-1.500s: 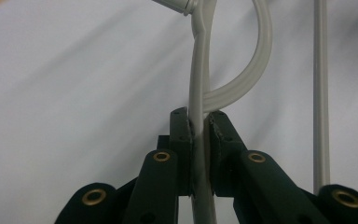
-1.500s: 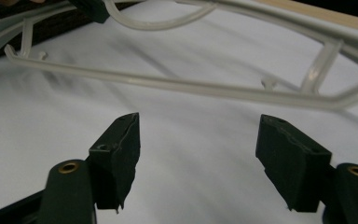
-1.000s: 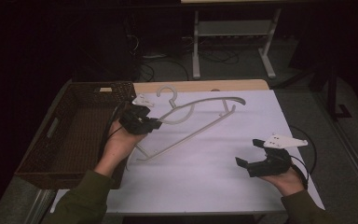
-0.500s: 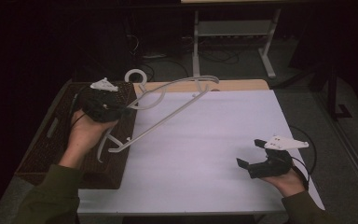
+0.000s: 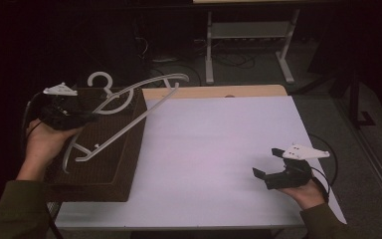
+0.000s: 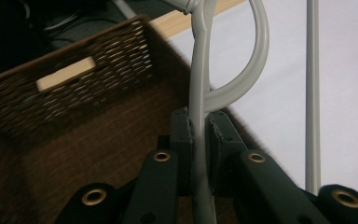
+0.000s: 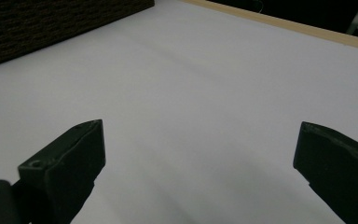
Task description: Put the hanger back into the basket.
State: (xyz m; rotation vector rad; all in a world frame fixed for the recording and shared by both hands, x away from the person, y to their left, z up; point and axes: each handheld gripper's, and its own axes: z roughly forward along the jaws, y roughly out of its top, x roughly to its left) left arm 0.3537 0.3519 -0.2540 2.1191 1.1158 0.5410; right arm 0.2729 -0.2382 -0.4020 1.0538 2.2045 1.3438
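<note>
Table (image 5: pixel 219 149): a white top with a pale wooden strip along its far edge; dark floor and a metal stand lie beyond it.
Wicker basket (image 5: pixel 124 164): dark brown and rectangular, at the table's left end, with a handle slot in its far wall seen in the left gripper view.
Coat hanger (image 5: pixel 144 84): pale grey plastic, lifted clear and tilted over the basket, its hook toward the far side and one arm reaching out above the table's far-left corner.
Left gripper (image 6: pixel 199 135): above the basket's left part, its jaws clamped on the hanger's curved arm, which runs straight up between the pads.
Right gripper (image 5: pixel 267 164): just above the table near its front right corner, well apart from the basket, jaws spread wide with nothing between them.
</note>
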